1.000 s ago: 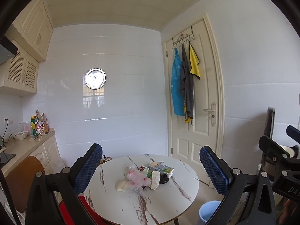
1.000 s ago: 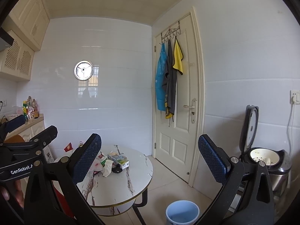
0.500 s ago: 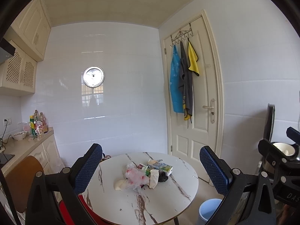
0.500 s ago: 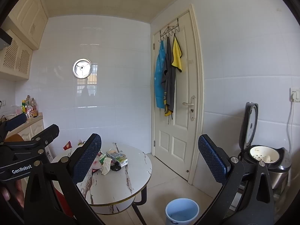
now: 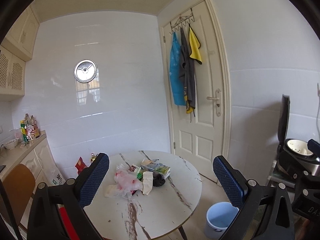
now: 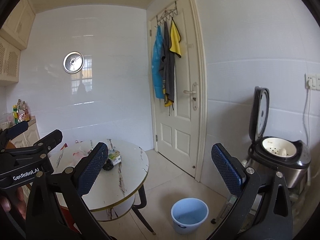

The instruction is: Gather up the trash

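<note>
A pile of trash [image 5: 138, 178] lies on the round marble-look table [image 5: 160, 210]: a clear plastic bag with pink inside [image 5: 125, 182], a green and white packet [image 5: 160, 168], a black crumpled lump [image 5: 159, 181] and a beige wrapper [image 5: 147, 182]. A light blue bin [image 5: 220, 218] stands on the floor right of the table. My left gripper [image 5: 161, 177] is open, held back from the pile with nothing between its fingers. My right gripper [image 6: 160, 168] is open too, off the table's right side, with the bin [image 6: 189, 215] below it and the packet [image 6: 114, 157] far left.
A white door [image 6: 178, 100] with hung cloths stands behind. An open rice cooker [image 6: 280, 156] sits at the right. A counter with bottles [image 5: 29, 130] and a brown chair [image 5: 16, 192] are at the left. Tiled floor lies between table and door.
Both views have tilted down and moved closer to the table; the trash pile and the blue bin now sit larger in frame. Both grippers stay open.
</note>
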Demonstrator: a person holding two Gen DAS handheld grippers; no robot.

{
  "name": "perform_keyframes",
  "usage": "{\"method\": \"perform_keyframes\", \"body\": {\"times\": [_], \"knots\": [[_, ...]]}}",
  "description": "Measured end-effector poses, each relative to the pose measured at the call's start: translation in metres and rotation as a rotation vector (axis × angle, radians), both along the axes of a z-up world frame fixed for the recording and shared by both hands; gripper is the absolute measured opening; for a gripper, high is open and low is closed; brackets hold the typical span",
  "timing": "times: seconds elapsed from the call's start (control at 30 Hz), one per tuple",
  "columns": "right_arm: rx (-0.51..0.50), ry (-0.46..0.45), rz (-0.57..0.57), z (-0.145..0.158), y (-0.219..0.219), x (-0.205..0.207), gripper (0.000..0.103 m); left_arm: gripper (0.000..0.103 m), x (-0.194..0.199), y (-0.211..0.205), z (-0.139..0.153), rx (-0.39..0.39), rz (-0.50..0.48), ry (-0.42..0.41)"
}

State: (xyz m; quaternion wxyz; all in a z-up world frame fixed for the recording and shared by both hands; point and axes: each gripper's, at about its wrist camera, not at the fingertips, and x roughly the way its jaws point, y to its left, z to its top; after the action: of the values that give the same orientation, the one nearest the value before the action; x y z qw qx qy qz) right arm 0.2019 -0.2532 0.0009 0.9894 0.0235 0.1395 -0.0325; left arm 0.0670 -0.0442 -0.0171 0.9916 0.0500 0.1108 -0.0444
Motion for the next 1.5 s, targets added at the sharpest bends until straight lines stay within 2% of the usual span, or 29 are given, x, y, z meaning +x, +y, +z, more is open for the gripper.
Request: {"method": "perform_keyframes", "body": {"times": [0.2, 0.43, 1.5], "knots": [[0.019, 0.007, 0.004, -0.005, -0.009, 0.008, 0.103, 0.102, 0.012, -0.006, 0.006, 0.013, 0.003, 0.003], [0.014, -0.008, 0.031, -0.007, -0.007, 0.013, 0.103, 0.102, 0.016, -0.014, -0.001, 0.015, 0.013, -0.019], [-0.015, -0.015, 0.05, -0.009, 0.01, 0.019, 0.103, 0.102, 0.019, 0.001, -0.002, -0.014, 0.023, -0.018]]}}
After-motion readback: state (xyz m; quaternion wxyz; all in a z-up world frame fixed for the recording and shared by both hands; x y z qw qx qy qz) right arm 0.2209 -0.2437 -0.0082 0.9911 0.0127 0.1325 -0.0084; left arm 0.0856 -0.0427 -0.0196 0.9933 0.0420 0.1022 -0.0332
